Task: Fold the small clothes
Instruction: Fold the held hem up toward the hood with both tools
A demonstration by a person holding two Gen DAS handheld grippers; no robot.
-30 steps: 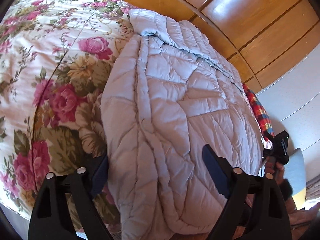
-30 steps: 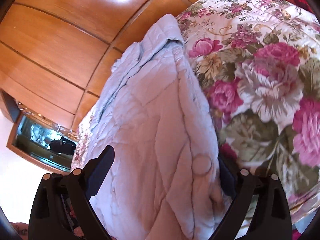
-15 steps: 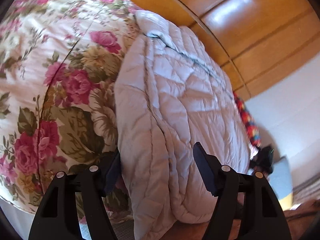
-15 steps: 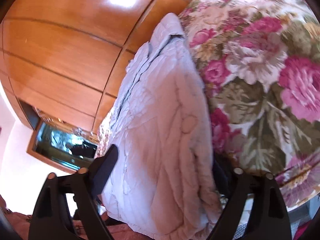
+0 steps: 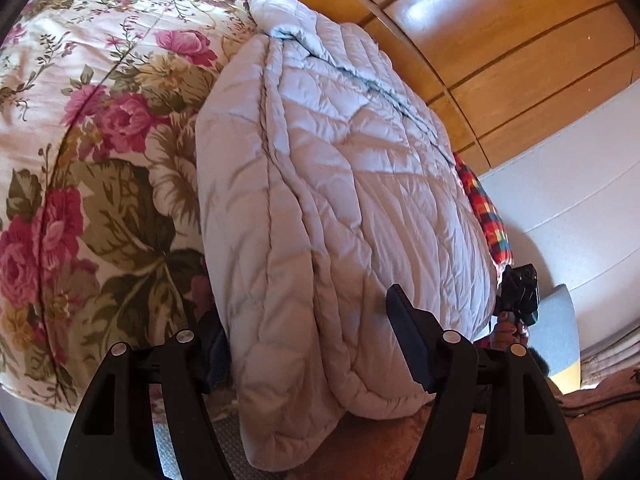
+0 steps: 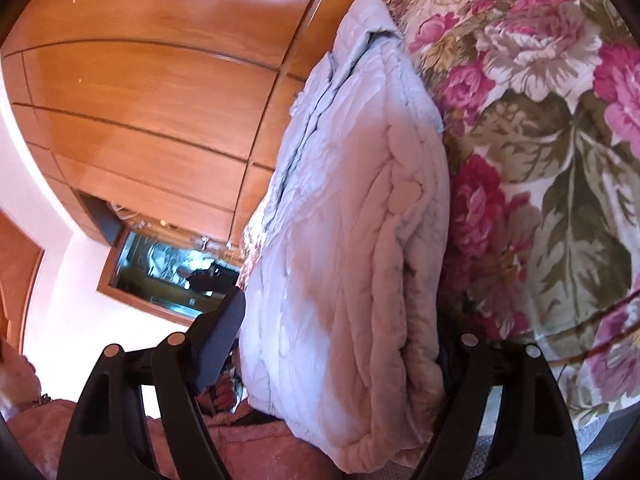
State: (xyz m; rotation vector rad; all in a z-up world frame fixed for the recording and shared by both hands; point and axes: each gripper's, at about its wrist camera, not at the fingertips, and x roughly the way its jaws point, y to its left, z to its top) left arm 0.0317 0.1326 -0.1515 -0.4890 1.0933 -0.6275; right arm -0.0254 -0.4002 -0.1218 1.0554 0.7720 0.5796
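Observation:
A pale grey quilted puffer jacket lies folded on a floral bedspread, its near end hanging over the bed's edge. My left gripper is open, its fingers straddling the jacket's near left corner; the left finger sits under the fabric, mostly hidden. In the right wrist view the jacket fills the middle. My right gripper is open around the jacket's near right corner, its right finger hidden between the jacket and the bedspread.
Wooden wardrobe panels stand behind the bed. A red checked cloth lies beyond the jacket. The other gripper shows at the right. A glass-fronted cabinet and white wall are at the left of the right wrist view.
Both grippers have tilted and shifted along the jacket's near edge, staying open around its corners. The jacket end looks slightly more lifted and bunched.

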